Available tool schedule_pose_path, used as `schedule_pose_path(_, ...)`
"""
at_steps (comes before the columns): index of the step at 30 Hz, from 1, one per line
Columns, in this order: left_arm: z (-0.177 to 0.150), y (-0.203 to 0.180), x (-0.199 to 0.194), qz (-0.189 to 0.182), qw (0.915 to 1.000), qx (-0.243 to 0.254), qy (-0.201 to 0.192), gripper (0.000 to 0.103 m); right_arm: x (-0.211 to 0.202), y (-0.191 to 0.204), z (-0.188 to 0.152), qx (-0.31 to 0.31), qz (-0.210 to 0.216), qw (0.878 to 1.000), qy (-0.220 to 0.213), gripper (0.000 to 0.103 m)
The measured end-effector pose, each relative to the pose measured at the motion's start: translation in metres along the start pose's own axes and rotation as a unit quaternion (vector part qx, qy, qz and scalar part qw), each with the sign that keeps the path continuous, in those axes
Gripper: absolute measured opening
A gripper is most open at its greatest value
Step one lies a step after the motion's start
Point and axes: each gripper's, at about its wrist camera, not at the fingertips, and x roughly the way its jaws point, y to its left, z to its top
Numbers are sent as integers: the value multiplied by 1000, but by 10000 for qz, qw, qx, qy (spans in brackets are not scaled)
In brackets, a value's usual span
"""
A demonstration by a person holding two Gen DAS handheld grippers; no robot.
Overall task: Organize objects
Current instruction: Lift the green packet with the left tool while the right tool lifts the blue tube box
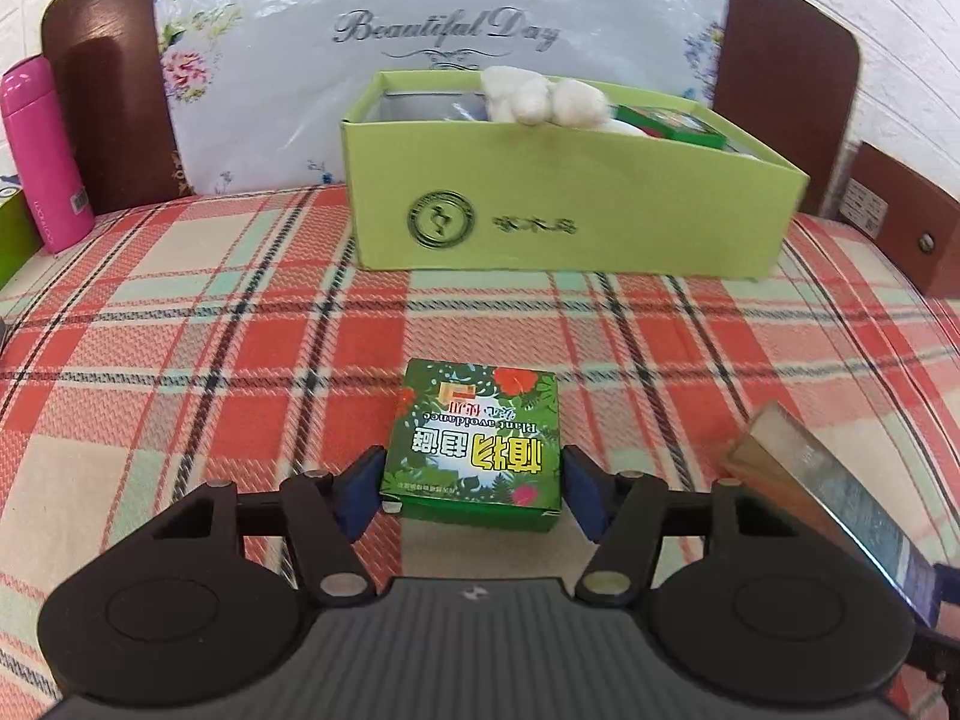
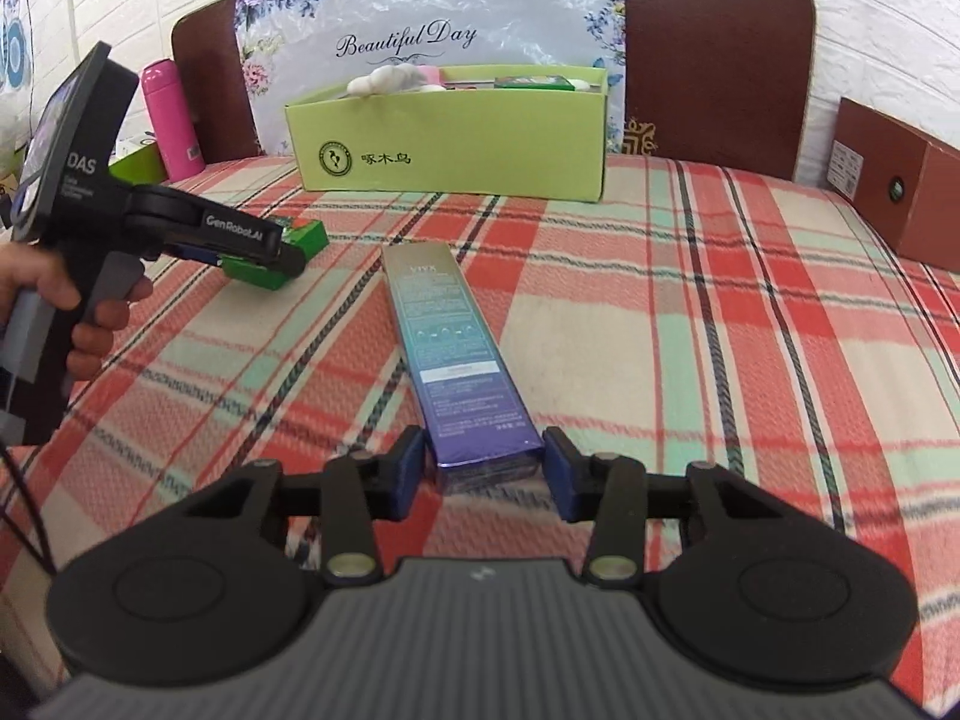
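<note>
A small green floral box (image 1: pixel 474 441) lies on the plaid cloth between the blue pads of my left gripper (image 1: pixel 473 495); the pads sit at its sides, with a small gap on the right. The same box (image 2: pixel 282 252) shows in the right wrist view under the left gripper (image 2: pixel 273 255). A long blue-purple box (image 2: pixel 456 354) lies lengthwise on the cloth. Its near end sits between the pads of my right gripper (image 2: pixel 483 474), with slight gaps. The long box (image 1: pixel 840 492) also shows at the right in the left wrist view. A light green open bin (image 1: pixel 570 204) stands behind, holding white plush and a green box.
A pink bottle (image 1: pixel 45 150) stands at the far left beside a green container (image 1: pixel 15 234). A brown box (image 2: pixel 900 192) sits at the right edge. A dark wooden headboard (image 2: pixel 714 54) with a floral plastic bag (image 1: pixel 432 30) rises behind the bin (image 2: pixel 450 138).
</note>
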Motion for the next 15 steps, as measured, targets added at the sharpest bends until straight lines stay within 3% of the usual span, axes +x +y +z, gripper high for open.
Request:
schedule_pose_path(3,-11,-10,-12,-139,9997,210,65,65,-4,1,-1,-157,16,9998,-101,45)
schedule_pose_path(4,-15,-12,-15,-162,9994,280,88,65,-4,2,1,-270,-19,9995,-178,58)
schedule_pose_path(6,-20,-16,-18,-71,9989,461,40,67,0,2,8,-508,-195,9978,-375,71)
schedule_pose_path(9,-20,-19,-14,108,9976,683,-36,78,11,-1,19,-472,-48,9978,-461,71)
schedule_pose_path(15,-10,-22,-3,112,9977,673,9,80,36,5,33,-493,193,9974,-490,67)
